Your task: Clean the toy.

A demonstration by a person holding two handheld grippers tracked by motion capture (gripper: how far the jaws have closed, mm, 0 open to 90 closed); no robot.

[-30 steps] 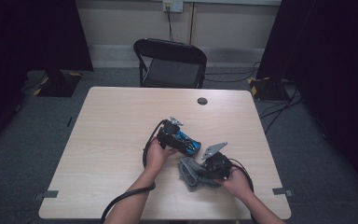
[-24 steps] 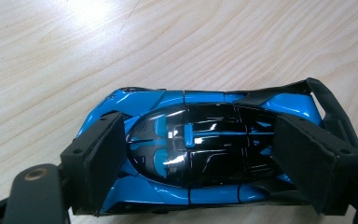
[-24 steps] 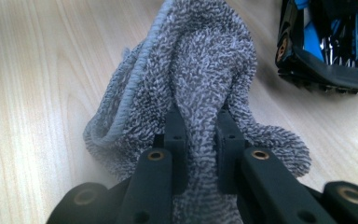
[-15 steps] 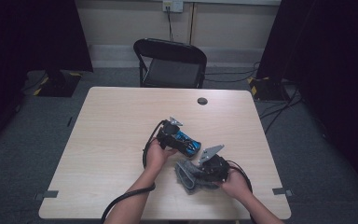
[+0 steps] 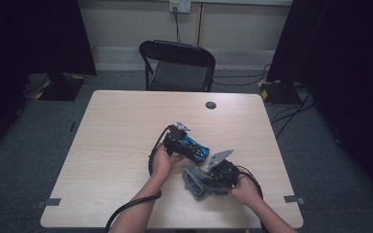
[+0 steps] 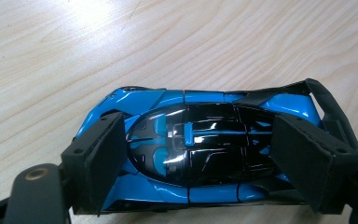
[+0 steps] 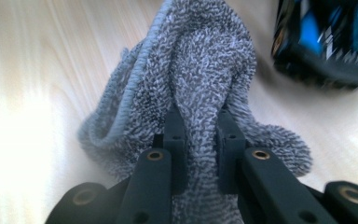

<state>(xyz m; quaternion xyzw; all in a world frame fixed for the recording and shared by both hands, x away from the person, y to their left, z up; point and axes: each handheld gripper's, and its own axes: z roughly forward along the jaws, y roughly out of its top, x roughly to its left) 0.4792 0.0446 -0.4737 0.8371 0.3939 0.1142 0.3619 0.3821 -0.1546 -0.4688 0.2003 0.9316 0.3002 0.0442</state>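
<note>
A blue and black toy car [image 6: 200, 149] rests on the wooden table, and my left gripper [image 6: 200, 163] is shut on it, one pad at each end of its body. From above, the toy car [image 5: 197, 148] lies near the table's middle with the left gripper [image 5: 177, 138] over it. My right gripper [image 7: 200, 140] is shut on a bunched grey terry cloth [image 7: 200, 60]. The cloth [image 5: 194, 180] lies just in front of and right of the car, under the right gripper [image 5: 218, 172]. Part of the car [image 7: 326, 37] appears blurred at the upper right of the right gripper view.
The light wooden table [image 5: 116, 145] has a small dark round disc [image 5: 211, 105] near its far edge. A black folding chair [image 5: 177, 65] stands behind the table. Cables trail from both grippers toward the near edge.
The right gripper with the cloth has shifted slightly on the table beside the car. The left gripper and the car have stayed in place.
</note>
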